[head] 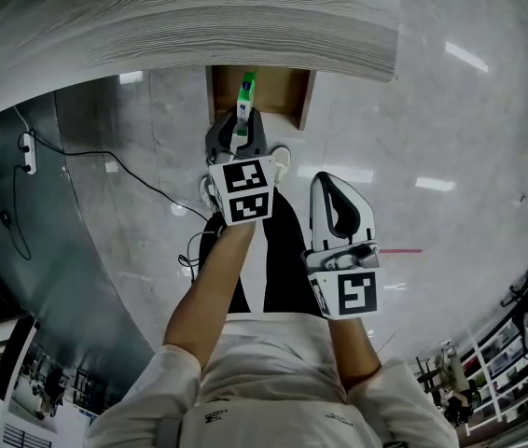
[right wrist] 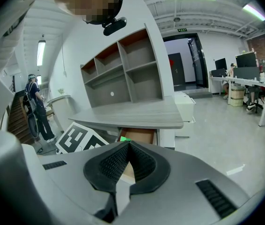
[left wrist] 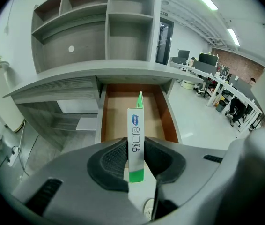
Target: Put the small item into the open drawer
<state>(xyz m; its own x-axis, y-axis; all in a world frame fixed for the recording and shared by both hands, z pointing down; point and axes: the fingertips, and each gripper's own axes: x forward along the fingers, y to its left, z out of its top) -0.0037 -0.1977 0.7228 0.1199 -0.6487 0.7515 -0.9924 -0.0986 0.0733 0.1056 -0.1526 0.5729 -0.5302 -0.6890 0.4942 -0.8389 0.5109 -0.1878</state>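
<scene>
The small item is a narrow white box with green ends (left wrist: 135, 139). My left gripper (left wrist: 136, 150) is shut on it, and the box stands upright between the ribbed pads. In the head view the left gripper (head: 238, 134) holds the box (head: 246, 93) just in front of and above the open wooden drawer (head: 283, 93) under the desk. From the left gripper view the drawer (left wrist: 118, 109) lies straight ahead, and its brown floor looks bare. My right gripper (head: 337, 183) hangs lower right, apart from the drawer. In its own view the right gripper (right wrist: 128, 145) is shut with nothing held.
The grey wood-grain desk top (head: 189, 17) overhangs the drawer. An open shelf unit (left wrist: 99, 27) stands on the desk. Cables and a power strip (head: 27, 152) lie on the floor at the left. Office desks (left wrist: 217, 78) stand far right, and a person (right wrist: 34, 104) stands at the left.
</scene>
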